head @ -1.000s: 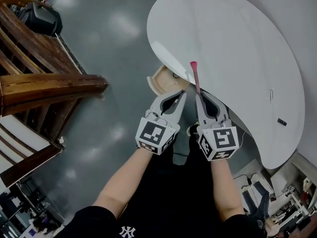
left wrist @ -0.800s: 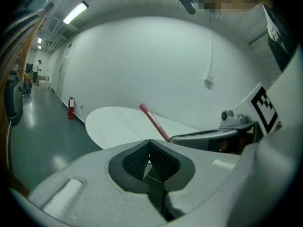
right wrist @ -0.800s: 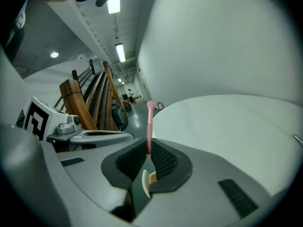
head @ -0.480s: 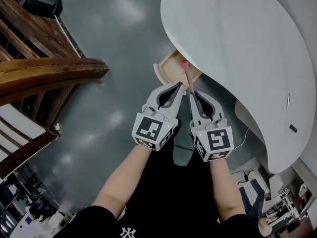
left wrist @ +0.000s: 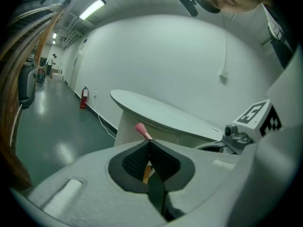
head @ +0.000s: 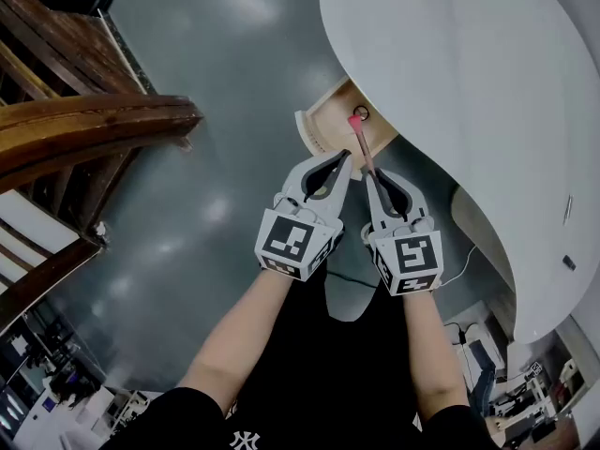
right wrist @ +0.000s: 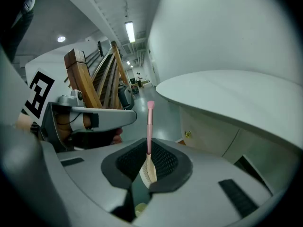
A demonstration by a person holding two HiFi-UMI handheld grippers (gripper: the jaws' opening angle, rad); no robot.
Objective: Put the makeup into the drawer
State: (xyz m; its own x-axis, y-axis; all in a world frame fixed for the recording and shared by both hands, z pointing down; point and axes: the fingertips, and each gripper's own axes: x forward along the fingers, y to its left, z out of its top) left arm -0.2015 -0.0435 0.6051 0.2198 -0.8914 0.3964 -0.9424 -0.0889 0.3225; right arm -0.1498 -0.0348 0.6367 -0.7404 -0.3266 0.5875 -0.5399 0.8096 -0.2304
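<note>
A pink makeup brush (head: 362,143) is clamped in my right gripper (head: 371,178), its handle end pointing away over the open wooden drawer (head: 313,140) under the white table (head: 469,82). In the right gripper view the bristles (right wrist: 148,170) sit between the shut jaws and the pink handle (right wrist: 150,122) sticks up; the drawer's gold knob (right wrist: 188,134) shows just right of it. My left gripper (head: 342,159) hovers beside the right one, shut and holding nothing that I can see. From the left gripper view, the brush's pink end (left wrist: 141,129) rises just beyond its closed jaws.
A dark wooden stair rail (head: 84,129) fills the left side over a grey glossy floor (head: 216,73). The table's base panel (head: 478,228) and a cable lie at right. A red fire extinguisher (left wrist: 84,98) stands by the far wall.
Both grippers have moved off the tabletop's edge toward the open drawer. The brush's handle end, earlier over the table, is now over the drawer's opening.
</note>
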